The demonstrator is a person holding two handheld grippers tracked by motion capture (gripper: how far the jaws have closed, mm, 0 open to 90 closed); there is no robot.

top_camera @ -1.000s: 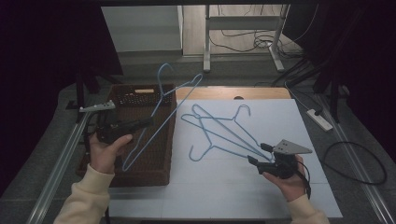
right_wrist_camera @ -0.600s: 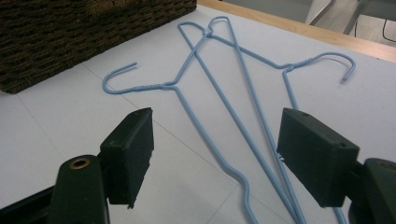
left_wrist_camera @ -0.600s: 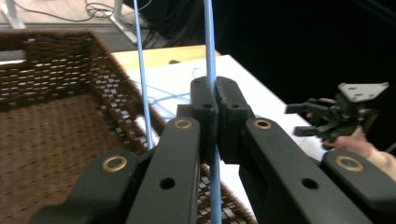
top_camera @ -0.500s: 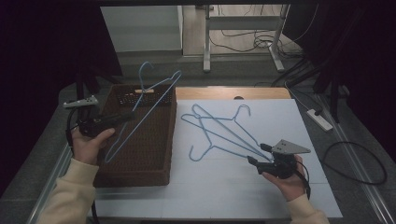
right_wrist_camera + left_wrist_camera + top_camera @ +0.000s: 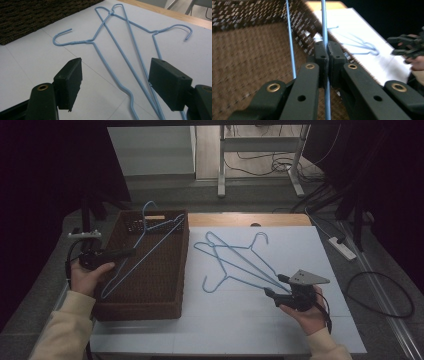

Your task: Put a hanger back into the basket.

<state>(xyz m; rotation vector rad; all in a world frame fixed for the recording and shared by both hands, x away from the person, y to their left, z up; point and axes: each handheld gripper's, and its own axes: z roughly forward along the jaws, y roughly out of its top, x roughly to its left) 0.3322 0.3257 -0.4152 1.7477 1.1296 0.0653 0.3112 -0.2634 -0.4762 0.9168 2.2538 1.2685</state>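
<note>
The left gripper (image 5: 127, 253) held a blue hanger (image 5: 145, 251) clamped above the basket (image 5: 145, 310). It should lower flat before release. The right gripper (image 5: 272, 294) waited, jaws wide.

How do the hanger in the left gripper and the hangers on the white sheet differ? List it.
1. The held hanger is clamped in the left gripper over the woven basket; the two loose hangers lie flat on the white sheet.
2. The held hanger is single; the loose hangers overlap, crossed.
Shared: all are thin light-blue wire.
</note>
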